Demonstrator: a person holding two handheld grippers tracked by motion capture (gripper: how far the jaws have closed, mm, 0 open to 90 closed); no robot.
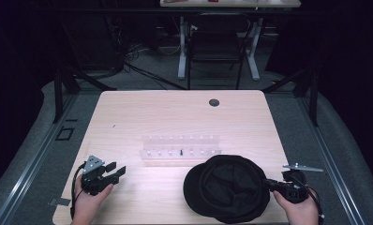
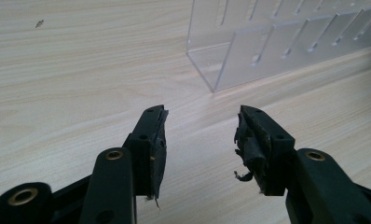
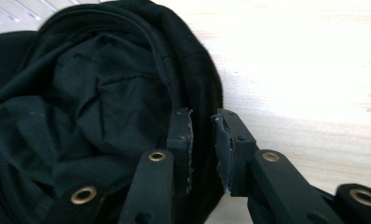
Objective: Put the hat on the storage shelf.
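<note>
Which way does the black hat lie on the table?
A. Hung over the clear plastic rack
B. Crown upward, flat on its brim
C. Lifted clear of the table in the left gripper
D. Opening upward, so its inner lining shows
D: the black hat rests on the table with its hollow side up, and the right gripper view shows the creased lining inside its rim.
</note>
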